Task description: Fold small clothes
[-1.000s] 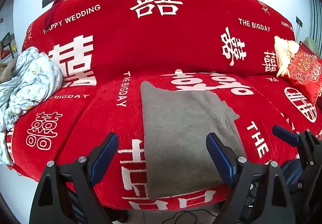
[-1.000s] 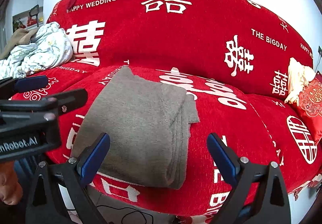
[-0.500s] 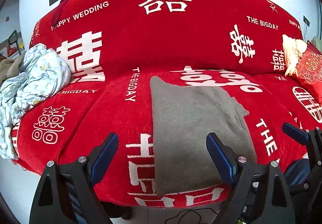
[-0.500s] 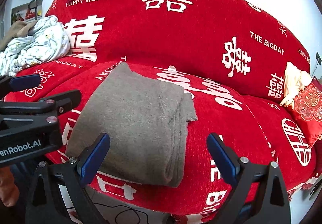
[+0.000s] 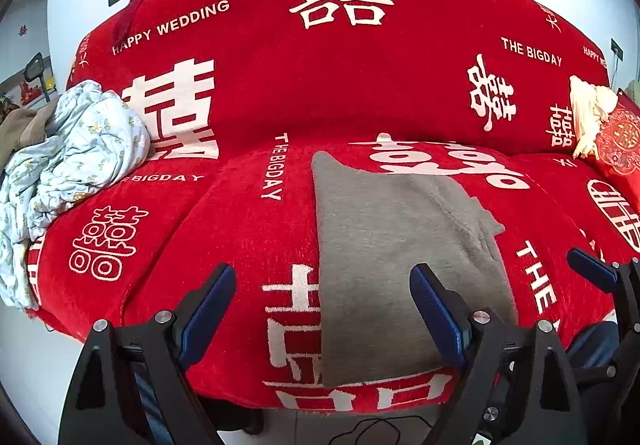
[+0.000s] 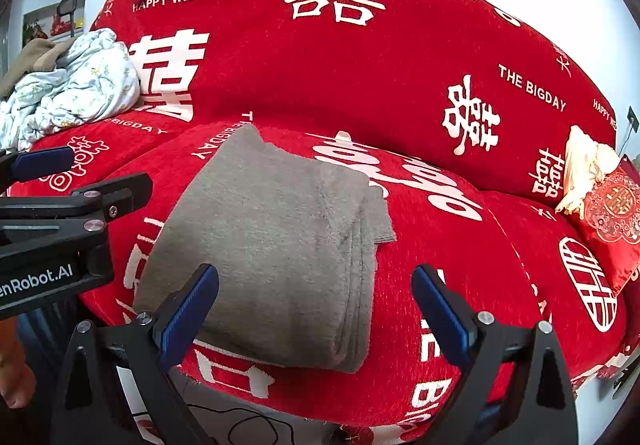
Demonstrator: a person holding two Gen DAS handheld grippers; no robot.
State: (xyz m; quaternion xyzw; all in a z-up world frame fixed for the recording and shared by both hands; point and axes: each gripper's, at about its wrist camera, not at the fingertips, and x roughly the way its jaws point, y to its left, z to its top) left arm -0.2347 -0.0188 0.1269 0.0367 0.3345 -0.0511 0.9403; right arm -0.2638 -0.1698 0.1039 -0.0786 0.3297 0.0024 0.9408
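Note:
A grey garment (image 5: 392, 245) lies folded in a flat rectangle on the middle seat of the red sofa (image 5: 248, 229); in the right wrist view (image 6: 276, 241) its stacked layers show along the right edge. My left gripper (image 5: 322, 309) is open and empty, in front of the garment's near left edge and clear of it. My right gripper (image 6: 316, 309) is open and empty, in front of the garment's near right edge. The left gripper also shows at the left of the right wrist view (image 6: 60, 181). The right gripper's finger shows at the right of the left wrist view (image 5: 592, 271).
A crumpled pale floral cloth (image 5: 76, 161) lies on the left seat. A red embroidered cushion (image 5: 620, 141) and a cream cloth (image 5: 588, 113) sit at the right end. A black cable (image 6: 248, 425) lies on the floor under the sofa's front edge.
Both grippers have drawn back and shifted slightly; the sofa and garment sit a little lower and further right in the left view. The garment has not moved. Both grippers stay open.

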